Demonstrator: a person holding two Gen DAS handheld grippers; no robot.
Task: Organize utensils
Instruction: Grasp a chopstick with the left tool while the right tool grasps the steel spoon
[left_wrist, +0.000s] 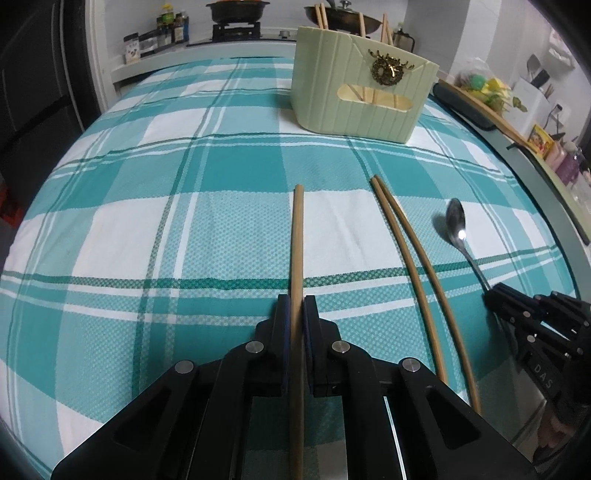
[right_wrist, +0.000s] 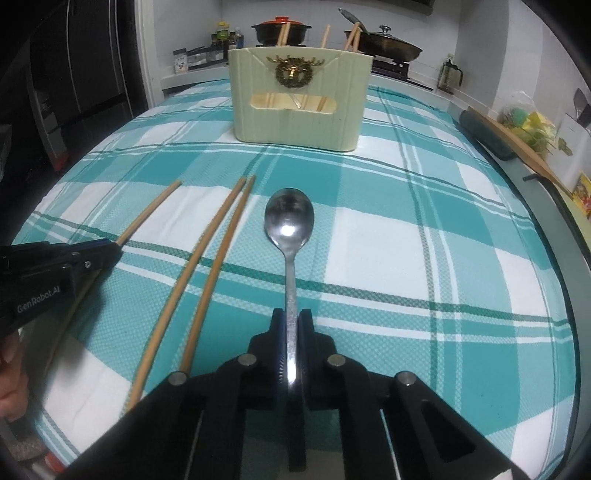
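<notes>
The left tool (left_wrist: 294, 310) is closed on a single wooden chopstick (left_wrist: 297, 236), its two pads pinching the shaft partway along so that the tip points ahead over the checked cloth of the worktop (left_wrist: 155, 206). The right tool (right_wrist: 291, 325) is likewise clamped on the handle of a steel spoon (right_wrist: 289, 218), whose bowl faces up and forward. Between the two lies a loose pair of chopsticks (left_wrist: 406, 254), side by side on the cloth and touched by neither tool. Both grips sit well back on long thin utensils, so the sensible way on, I judge, is to lift each one level, carry it forward, then tip it toward upright over the holder before letting go; a slack pinch would let the smooth spoon handle swivel. Further off stands the pale green holder (left_wrist: 354, 96), with a wreath ornament on its face and a slot cut low in the front. Several chopsticks already stand in it, ends showing above the rim and shafts visible through the slot
</notes>
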